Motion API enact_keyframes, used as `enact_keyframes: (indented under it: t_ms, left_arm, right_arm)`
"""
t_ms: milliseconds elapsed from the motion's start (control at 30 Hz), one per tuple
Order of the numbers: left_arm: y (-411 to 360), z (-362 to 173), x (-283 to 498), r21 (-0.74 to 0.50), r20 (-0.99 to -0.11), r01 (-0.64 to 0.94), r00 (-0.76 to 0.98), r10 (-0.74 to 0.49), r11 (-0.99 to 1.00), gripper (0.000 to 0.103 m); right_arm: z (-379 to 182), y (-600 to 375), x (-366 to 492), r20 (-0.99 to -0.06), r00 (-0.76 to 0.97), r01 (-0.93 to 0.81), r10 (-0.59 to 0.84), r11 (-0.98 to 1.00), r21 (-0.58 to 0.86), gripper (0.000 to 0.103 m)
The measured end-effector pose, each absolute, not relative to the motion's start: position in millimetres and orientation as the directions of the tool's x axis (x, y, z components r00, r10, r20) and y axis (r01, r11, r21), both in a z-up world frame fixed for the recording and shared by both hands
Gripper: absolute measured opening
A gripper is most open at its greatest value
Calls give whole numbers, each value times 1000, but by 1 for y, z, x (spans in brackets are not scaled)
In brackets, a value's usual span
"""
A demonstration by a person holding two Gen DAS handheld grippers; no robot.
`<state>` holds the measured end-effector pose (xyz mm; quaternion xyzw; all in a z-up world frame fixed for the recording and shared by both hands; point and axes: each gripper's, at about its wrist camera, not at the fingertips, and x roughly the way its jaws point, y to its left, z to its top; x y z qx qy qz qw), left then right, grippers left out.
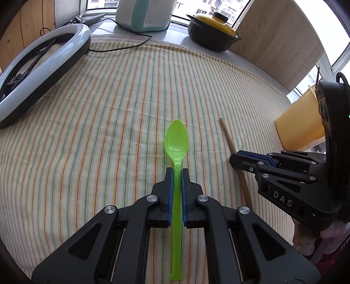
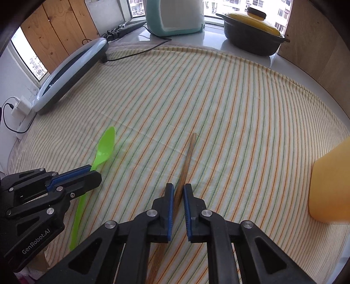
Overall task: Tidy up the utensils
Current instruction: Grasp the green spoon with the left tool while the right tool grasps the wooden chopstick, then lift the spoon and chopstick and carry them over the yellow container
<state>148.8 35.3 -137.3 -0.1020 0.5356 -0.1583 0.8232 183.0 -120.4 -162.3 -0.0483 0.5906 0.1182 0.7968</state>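
Over the striped cloth [image 1: 109,109], left gripper [image 1: 177,172] clamps green spoon [image 1: 176,139]; right gripper [image 2: 179,187] pinches wooden chopstick [image 2: 188,157]; yellow cup [image 2: 330,185] awaits, nothing stowed yet.

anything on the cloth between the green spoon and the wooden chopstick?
Nothing: only bare striped cloth separates the green spoon from the wooden chopstick. The right wrist view shows it best; the left wrist view agrees.

Looks like a home kitchen corner by a window – striped cloth [image 1: 98,131] on the table, lidded pot [image 1: 212,32], teal appliance [image 1: 144,15], apartment blocks outside.
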Motion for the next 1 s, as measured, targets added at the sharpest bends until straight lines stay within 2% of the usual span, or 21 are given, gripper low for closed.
enact_keyframes:
  t_ms: [533,1000]
  left_arm:
    - [24,-107,154,-362,-811,171,427,-401,916,5]
    - [-9,-53,146,-333,-748,272,506,-429,903,5]
  right_arm:
    - [-115,-171,159,-885,395,-163,248,966,198,3]
    - [-67,-210,124,-794,539,-154,280,960,234,3]
